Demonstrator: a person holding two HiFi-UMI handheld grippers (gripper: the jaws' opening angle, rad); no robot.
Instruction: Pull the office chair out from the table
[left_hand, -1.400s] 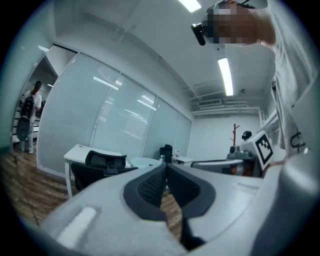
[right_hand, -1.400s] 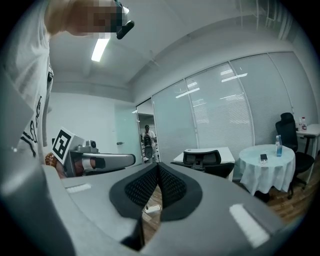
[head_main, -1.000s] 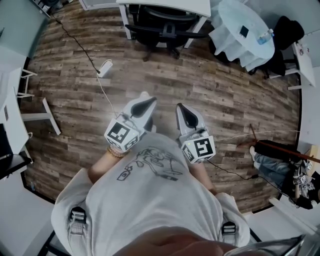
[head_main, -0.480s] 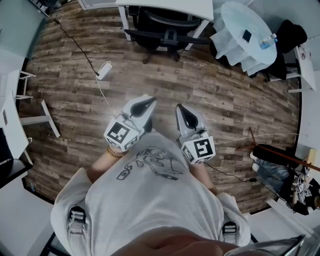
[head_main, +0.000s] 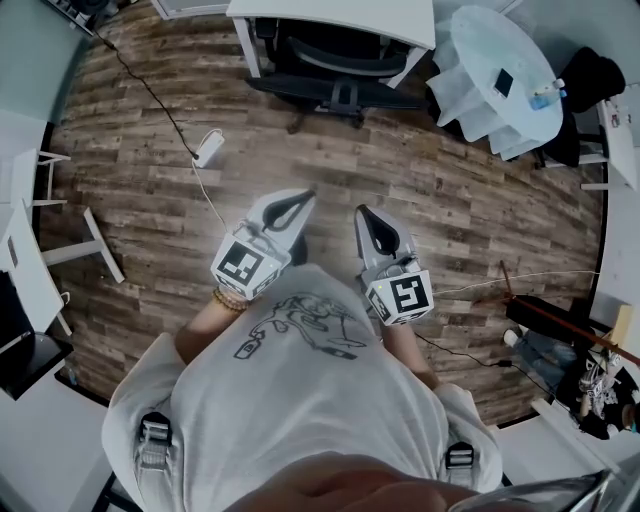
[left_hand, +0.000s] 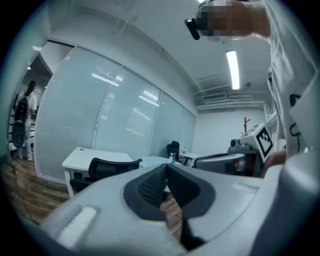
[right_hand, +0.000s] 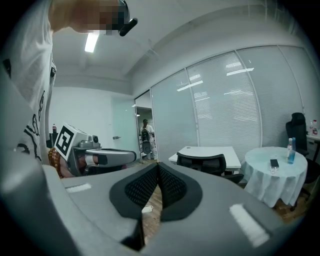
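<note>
A black office chair (head_main: 335, 60) is tucked under a white table (head_main: 330, 12) at the top of the head view. Wood floor separates it from both grippers. My left gripper (head_main: 300, 197) and right gripper (head_main: 362, 213) are held side by side in front of my chest. Both point toward the chair, shut, with nothing in them. In the left gripper view, the chair (left_hand: 107, 167) shows left of the closed left gripper (left_hand: 166, 167). In the right gripper view, the chair (right_hand: 202, 162) and table (right_hand: 207, 151) lie beyond the closed right gripper (right_hand: 158, 166), slightly right.
A round table with a white cloth (head_main: 500, 75) stands right of the chair, with a bottle and a phone on it. A power strip with its cable (head_main: 208, 148) lies on the floor ahead left. Desk legs (head_main: 95, 245) stand at the left. A person (right_hand: 146, 137) stands in a far doorway.
The chair and table have come closer in the head view as I walk toward them. Both grippers kept their pose, jaws shut.
</note>
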